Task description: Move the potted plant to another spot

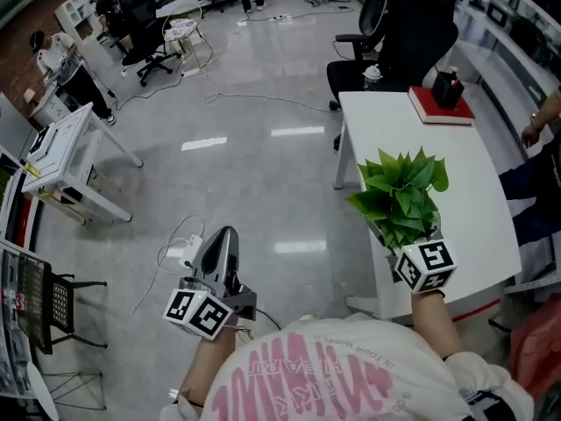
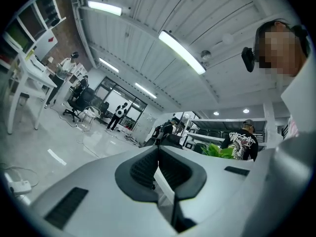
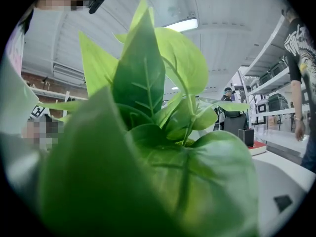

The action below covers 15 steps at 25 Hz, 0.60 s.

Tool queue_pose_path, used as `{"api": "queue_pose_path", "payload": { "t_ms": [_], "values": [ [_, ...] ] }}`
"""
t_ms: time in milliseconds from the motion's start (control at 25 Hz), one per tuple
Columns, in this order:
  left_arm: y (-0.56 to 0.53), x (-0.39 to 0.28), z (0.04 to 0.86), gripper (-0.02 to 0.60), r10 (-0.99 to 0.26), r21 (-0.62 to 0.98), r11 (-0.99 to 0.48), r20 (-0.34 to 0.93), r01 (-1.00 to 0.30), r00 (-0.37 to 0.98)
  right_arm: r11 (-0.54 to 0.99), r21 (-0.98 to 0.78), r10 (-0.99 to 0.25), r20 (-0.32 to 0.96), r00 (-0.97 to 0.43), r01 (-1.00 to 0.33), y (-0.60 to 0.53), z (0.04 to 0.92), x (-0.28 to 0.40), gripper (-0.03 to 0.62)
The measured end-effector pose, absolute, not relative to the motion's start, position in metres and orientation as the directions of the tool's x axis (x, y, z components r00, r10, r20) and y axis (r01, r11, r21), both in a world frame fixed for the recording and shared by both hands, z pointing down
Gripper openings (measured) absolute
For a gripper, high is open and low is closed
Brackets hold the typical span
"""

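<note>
Found the potted plant [image 1: 399, 191] at the near left corner of the white table [image 1: 456, 174], with foliage overhanging that table's left edge. Cannot tell whether resting on the table or lifted clear, for leaves burying the pot. Located the right gripper [image 1: 414, 257] at the plant's base, on the table's near side. Cannot make out its tongs in any view: nothing but leaves against the lens in the right gripper view. Judged likely clamped on the pot, unconfirmed. Found the left gripper [image 1: 223, 239] well off the table's left side, over the floor, with tongs pressed together on nothing.

Risks, as judged:
- Blind handling, with no sight of the grip. Risk of an unnoticed shallow or off-centre hold, then of tipping or dropping the pot past the table's near corner.
- Top-heavy foliage, liable to swing on a quick move.
- No steadying from the idle left gripper.

Obstructions:
- Noted a red book [image 1: 436, 105] under a black box [image 1: 447, 88] at the table's far end, and an office chair [image 1: 394, 33] just beyond.
- Noted a person [image 1: 536, 182] close by the table's right side.
- Noted a power strip [image 1: 189, 251] with loose cable on the floor left of the table, a trip hazard if carrying that way.
</note>
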<state>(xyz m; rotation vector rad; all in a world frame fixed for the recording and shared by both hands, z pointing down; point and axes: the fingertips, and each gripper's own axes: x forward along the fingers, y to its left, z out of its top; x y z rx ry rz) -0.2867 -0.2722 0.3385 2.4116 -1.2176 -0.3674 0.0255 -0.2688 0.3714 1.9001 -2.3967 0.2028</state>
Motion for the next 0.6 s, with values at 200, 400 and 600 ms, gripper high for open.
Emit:
{"api": "queue_pose_path", "payload": {
  "t_ms": [200, 400, 600],
  "values": [
    [-0.282, -0.308, 0.327, 0.025, -0.805, 0.475, -0.546, -0.071, -0.69, 0.589, 0.196, -0.043, -0.967, 0.159, -0.2, -0.98, -0.286, 0.364, 0.016, 0.526],
    [-0.309, -0.305, 0.335, 0.025, -0.819, 0.479, -0.523, -0.055, -0.705, 0.571, 0.167, -0.049, -0.97, 0.17, -0.173, -0.985, -0.318, 0.362, 0.039, 0.526],
    [-0.359, -0.294, 0.354, 0.025, -0.823, 0.49, -0.505, -0.025, -0.711, 0.567, 0.135, -0.083, -0.974, 0.174, -0.148, -0.987, -0.37, 0.385, 0.062, 0.526]
  ]
}}
